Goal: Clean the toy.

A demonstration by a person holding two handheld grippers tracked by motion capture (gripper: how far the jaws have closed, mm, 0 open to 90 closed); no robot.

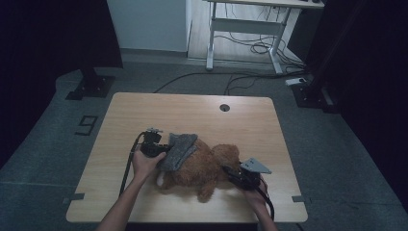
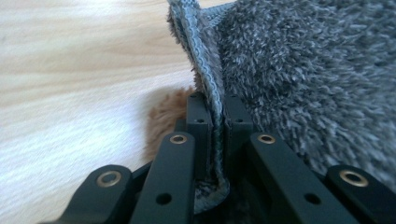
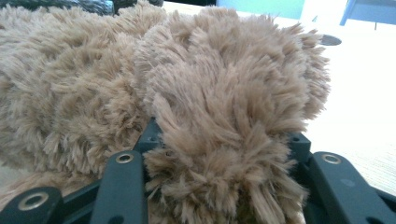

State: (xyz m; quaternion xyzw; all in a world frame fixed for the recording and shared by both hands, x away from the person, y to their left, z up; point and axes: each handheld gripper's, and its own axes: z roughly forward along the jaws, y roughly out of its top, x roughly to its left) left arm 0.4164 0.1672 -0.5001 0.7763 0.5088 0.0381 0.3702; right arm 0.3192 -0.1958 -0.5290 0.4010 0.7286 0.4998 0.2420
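At the near edge of the wooden table (image 1: 120, 115) two forearms come in from below, each hand with a gripper. The right gripper (image 1: 234, 174) stays low at the near right part of the table, and its jaws are closed on a furry limb of the brown teddy bear (image 1: 202, 166); in the right gripper view the brown fur (image 3: 219, 140) fills the space between the two black jaws and bulges over them. The left gripper (image 1: 166, 149) is a little farther, at the left side of the bear, and its jaws are almost together, pinching the stitched edge of a grey fluffy cloth (image 1: 179, 149). In the left gripper view this edge (image 2: 211, 100) stands upright between the jaws, the rest of the cloth spreads to the right, and a bit of brown fur shows under it next to the pale wood. The bear lies in the middle of the table, nearer to the person's side, and the grey cloth lies over its left part. The table top is light wood with a visible grain, and it has a round cable hole (image 1: 224, 107) near the far edge. Beyond the table the floor is grey carpet with a dark figure like a 9 (image 1: 86, 125) on the left. Farther back black cables run over the floor, a white desk frame (image 1: 250, 26) stands by the pale wall, and dark curtains hang at both sides.
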